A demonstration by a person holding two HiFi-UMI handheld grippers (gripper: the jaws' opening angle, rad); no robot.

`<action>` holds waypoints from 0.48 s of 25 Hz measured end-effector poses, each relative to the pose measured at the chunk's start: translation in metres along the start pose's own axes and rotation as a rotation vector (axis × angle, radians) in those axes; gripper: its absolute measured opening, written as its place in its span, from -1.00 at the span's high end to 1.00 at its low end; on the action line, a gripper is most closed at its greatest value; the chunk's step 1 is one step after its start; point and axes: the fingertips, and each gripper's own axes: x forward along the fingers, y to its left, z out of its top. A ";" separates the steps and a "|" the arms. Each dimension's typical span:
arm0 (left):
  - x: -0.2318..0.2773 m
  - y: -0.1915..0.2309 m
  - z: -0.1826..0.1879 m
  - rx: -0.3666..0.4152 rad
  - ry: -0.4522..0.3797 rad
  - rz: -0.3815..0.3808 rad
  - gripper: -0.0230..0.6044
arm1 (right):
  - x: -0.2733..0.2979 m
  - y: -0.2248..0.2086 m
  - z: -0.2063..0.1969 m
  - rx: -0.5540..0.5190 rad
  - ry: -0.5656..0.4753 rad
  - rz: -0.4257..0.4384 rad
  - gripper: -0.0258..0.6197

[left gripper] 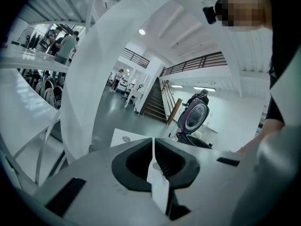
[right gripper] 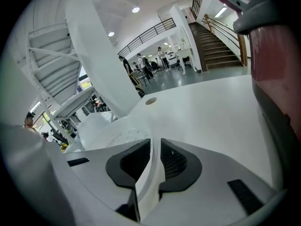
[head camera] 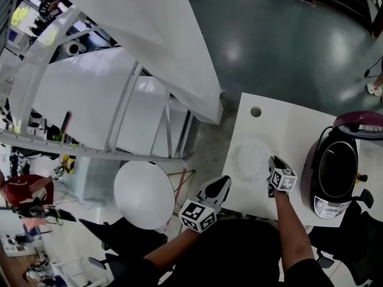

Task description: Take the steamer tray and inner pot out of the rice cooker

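The white perforated steamer tray (head camera: pixel 250 159) lies flat on the white table (head camera: pixel 281 124), left of the rice cooker (head camera: pixel 335 178). The cooker's maroon lid (head camera: pixel 362 124) stands up and its inside (head camera: pixel 336 169) looks dark. My right gripper (head camera: pixel 274 167) is at the tray's right edge. In the right gripper view the tray (right gripper: pixel 123 136) has its rim between the jaws; the pads stand slightly apart, so I read this gripper (right gripper: pixel 155 160) as open. My left gripper (head camera: pixel 220 187) hovers off the table's near left corner, shut and empty, pointing toward the cooker (left gripper: pixel 195 119).
A cable hole (head camera: pixel 256 111) sits near the table's far left corner. A round white table (head camera: pixel 143 193) and a slanted white structure (head camera: pixel 149 34) are to the left. A black chair (head camera: pixel 359 220) stands beside the cooker. People (right gripper: pixel 162 55) are far off.
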 end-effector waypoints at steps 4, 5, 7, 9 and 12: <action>-0.001 -0.004 0.005 -0.005 -0.026 0.000 0.88 | -0.013 0.002 0.019 -0.010 -0.043 -0.016 0.75; -0.001 -0.005 0.006 -0.007 -0.032 -0.001 0.88 | -0.018 0.006 0.023 -0.006 -0.046 -0.012 0.75; -0.002 -0.008 0.009 -0.008 -0.046 -0.005 0.88 | -0.029 0.015 0.032 0.007 -0.054 0.007 0.75; -0.002 -0.010 0.011 -0.007 -0.063 -0.010 0.88 | -0.041 0.028 0.038 0.008 -0.065 0.033 0.75; -0.001 -0.013 0.016 -0.021 -0.089 -0.009 0.88 | -0.060 0.048 0.047 -0.019 -0.069 0.059 0.75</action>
